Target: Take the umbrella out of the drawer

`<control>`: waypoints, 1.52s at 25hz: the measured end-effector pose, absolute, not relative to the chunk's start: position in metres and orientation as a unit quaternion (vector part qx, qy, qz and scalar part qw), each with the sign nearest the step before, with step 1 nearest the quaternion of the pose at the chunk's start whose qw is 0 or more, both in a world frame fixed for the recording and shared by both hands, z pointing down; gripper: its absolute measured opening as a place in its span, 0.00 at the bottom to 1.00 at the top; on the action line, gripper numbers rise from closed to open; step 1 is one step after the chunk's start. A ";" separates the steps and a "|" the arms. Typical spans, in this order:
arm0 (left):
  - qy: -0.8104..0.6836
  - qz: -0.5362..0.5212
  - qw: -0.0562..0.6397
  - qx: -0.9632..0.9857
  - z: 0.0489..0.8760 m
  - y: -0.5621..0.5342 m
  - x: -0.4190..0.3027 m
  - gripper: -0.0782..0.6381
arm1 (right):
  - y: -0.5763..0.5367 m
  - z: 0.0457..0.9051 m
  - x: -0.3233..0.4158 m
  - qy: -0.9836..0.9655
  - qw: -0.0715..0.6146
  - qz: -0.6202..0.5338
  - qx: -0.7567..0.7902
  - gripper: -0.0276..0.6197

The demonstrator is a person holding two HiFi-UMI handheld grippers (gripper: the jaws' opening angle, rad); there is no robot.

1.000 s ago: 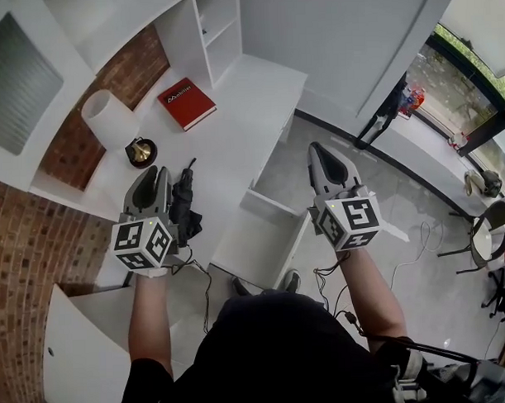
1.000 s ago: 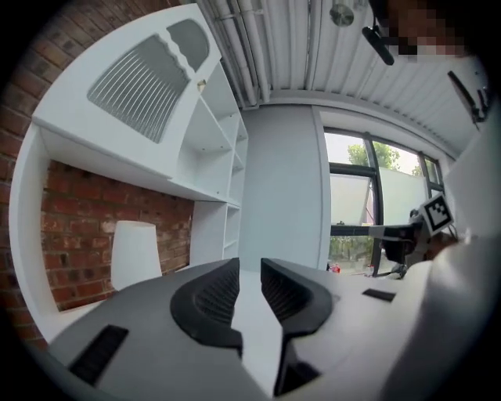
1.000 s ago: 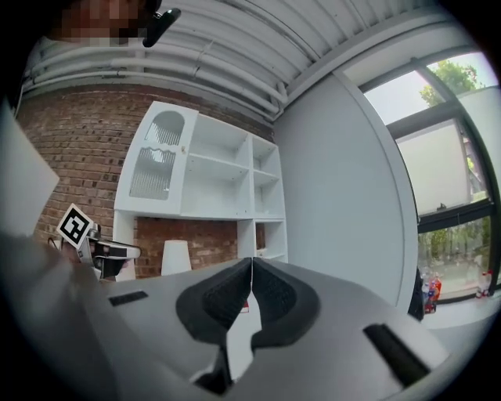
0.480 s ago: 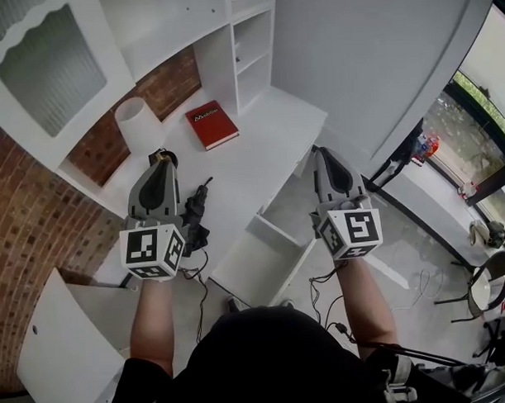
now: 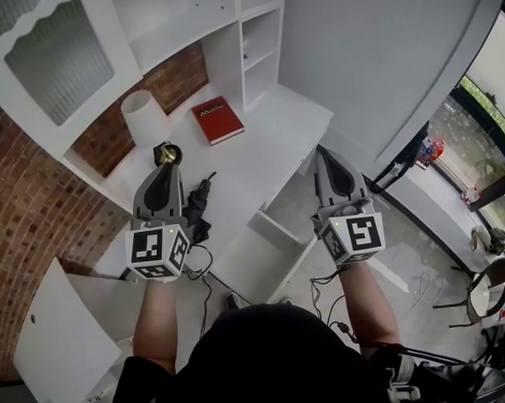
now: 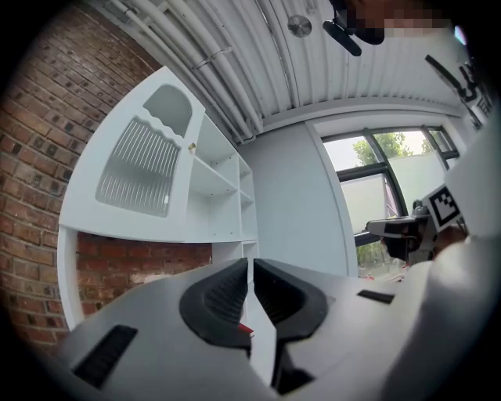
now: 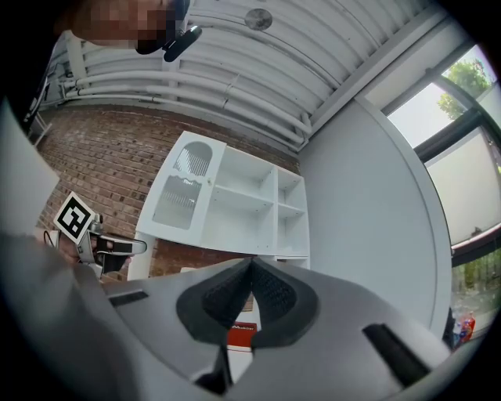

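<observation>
The black folded umbrella [image 5: 200, 207] lies on the white desk top [image 5: 259, 147], left of the open white drawer [image 5: 251, 256]. My left gripper [image 5: 163, 165] hovers above the desk just left of the umbrella, level and shut, with nothing between its pads. My right gripper [image 5: 323, 151] is held over the drawer's right side, also shut and empty. In the left gripper view the jaws [image 6: 250, 265] meet in front of the white shelf unit. In the right gripper view the jaws [image 7: 251, 265] meet too, with the red book [image 7: 242, 336] showing in the gap below the tips.
A red book [image 5: 217, 119], a white lamp shade [image 5: 145, 116] and a brass lamp base [image 5: 167, 152] stand at the back of the desk. White shelves [image 5: 259, 39] rise behind it, and a brick wall [image 5: 29, 204] is at the left. A cable [image 5: 203, 268] hangs off the desk's front.
Both grippers have risen away from the desk and drawer. The umbrella stays lying on the desk top where it was.
</observation>
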State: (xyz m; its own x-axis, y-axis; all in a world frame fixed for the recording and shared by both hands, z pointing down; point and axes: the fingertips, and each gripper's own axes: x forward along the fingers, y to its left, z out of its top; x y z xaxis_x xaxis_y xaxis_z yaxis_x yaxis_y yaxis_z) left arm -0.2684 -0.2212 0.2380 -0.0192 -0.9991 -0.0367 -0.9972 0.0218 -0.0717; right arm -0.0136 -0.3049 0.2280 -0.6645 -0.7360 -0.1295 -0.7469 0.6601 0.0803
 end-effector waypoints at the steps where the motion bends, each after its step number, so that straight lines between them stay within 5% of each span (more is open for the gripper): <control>1: 0.715 -0.013 0.036 -0.698 0.240 -0.220 -0.269 0.15 | -0.304 0.228 -0.014 0.911 0.045 0.067 -0.405 0.04; 38: 0.723 -0.012 0.008 -0.691 0.262 -0.208 -0.288 0.15 | -0.289 0.234 -0.025 0.914 0.055 0.055 -0.398 0.04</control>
State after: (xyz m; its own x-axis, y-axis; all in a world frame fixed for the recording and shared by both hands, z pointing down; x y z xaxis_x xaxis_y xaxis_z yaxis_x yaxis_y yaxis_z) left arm -0.2879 -0.2075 0.2623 -0.0459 -0.9989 0.0041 -0.9985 0.0458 -0.0284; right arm -0.0254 -0.2888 0.2344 -0.6775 -0.7212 -0.1444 -0.7334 0.6774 0.0577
